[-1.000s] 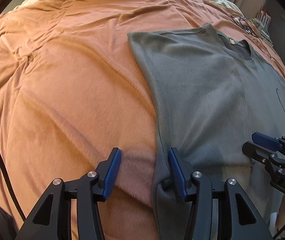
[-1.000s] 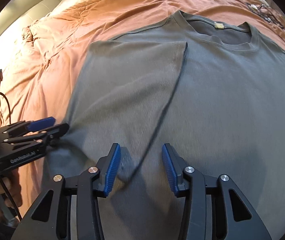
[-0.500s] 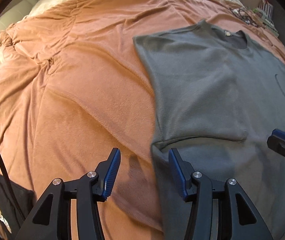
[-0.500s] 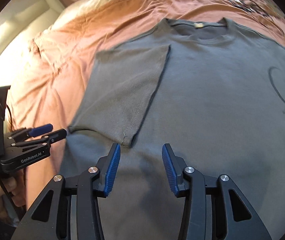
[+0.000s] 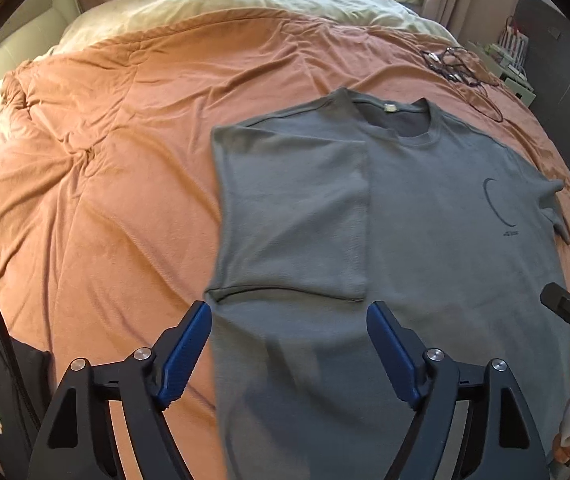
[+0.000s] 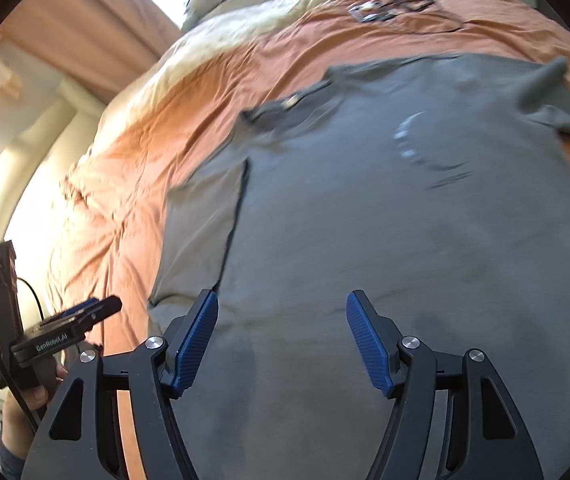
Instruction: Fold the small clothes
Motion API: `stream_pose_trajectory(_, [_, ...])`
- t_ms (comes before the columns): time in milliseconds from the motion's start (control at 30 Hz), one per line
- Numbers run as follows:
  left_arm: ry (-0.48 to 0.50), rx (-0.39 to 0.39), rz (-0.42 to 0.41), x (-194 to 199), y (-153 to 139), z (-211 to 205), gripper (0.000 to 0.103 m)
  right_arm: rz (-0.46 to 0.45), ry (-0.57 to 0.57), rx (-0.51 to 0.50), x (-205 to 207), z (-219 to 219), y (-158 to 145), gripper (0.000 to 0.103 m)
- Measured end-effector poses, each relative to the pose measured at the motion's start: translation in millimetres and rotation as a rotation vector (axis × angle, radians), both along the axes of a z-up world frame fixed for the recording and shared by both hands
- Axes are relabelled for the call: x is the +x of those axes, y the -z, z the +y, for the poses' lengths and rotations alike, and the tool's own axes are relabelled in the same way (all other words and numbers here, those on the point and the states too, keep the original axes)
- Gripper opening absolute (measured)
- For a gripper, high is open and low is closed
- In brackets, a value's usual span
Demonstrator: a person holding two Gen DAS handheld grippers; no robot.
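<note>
grey cotton T-shirt (image 5: 425, 220): flat on orange bedspread (image 5: 105, 180), one sleeve folded in | left hand-held gripper (image 5: 289, 354) + right hand-held gripper (image 6: 283, 340): jaws just opened, nothing between, clear of cloth | far sleeve (image 5: 553, 204) looks next

**Black frames, blue ribbed fingers**

The left gripper (image 5: 289, 354) is a black frame of angular struts with triangular cut-outs, pinned by round silver screws. Its two fingers (image 5: 185, 356) carry blue ribbed pads. A black cable runs down the left edge of the left wrist view.

The right gripper (image 6: 283, 344) has the same build: black struts, silver screws, blue ribbed fingers (image 6: 367, 344).

In the right wrist view, the left gripper's black body bears pale lettering reading "GenRobot.AI", with a thin black cable looping behind it. The left hand (image 6: 31, 400) shows a grey cuff at the wrist.
</note>
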State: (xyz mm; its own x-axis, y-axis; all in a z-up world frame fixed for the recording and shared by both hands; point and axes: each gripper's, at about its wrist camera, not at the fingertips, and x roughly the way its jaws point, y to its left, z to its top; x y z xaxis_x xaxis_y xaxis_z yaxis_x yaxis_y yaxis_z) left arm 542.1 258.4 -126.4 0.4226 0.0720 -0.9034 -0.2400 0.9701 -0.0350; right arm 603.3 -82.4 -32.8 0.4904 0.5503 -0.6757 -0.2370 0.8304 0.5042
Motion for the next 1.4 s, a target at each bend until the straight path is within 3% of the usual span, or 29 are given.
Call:
stream_pose_trajectory(433, [0.092, -0.059, -0.066, 34.7, -15.0, -98.3, 0.081, -0.024, 0.219, 0.02, -14.9, -115.6, -5.6, 0.065])
stream_pose_trajectory(700, [0.189, -0.076, -0.114, 75.5, -15.7, -165.0, 0.08, -0.005, 0.341, 0.143, -15.4, -179.7, 5.1, 0.065])
stream_pose_trajectory(900, [0.259, -0.11, -0.129, 109.1, -3.6, -211.3, 0.072, 0.012, 0.408, 0.248, -9.2, -223.5, 21.6, 0.045])
stream_pose_trajectory(1067, [0.306, -0.132, -0.133, 135.9, 9.7, -246.0, 0.063, 0.027, 0.478, 0.306, -1.1, -257.4, 36.0, 0.043])
stream_pose_trajectory(1200, [0.342, -0.147, -0.132, 157.4, 21.9, -270.3, 0.056, 0.047, 0.518, 0.364, 9.4, -269.0, 50.5, 0.035])
stream_pose_trajectory(1400, [0.386, -0.18, -0.138, 184.0, 34.9, -299.9, 0.055, 0.097, 0.566, 0.422, 22.3, -280.2, 73.4, 0.031])
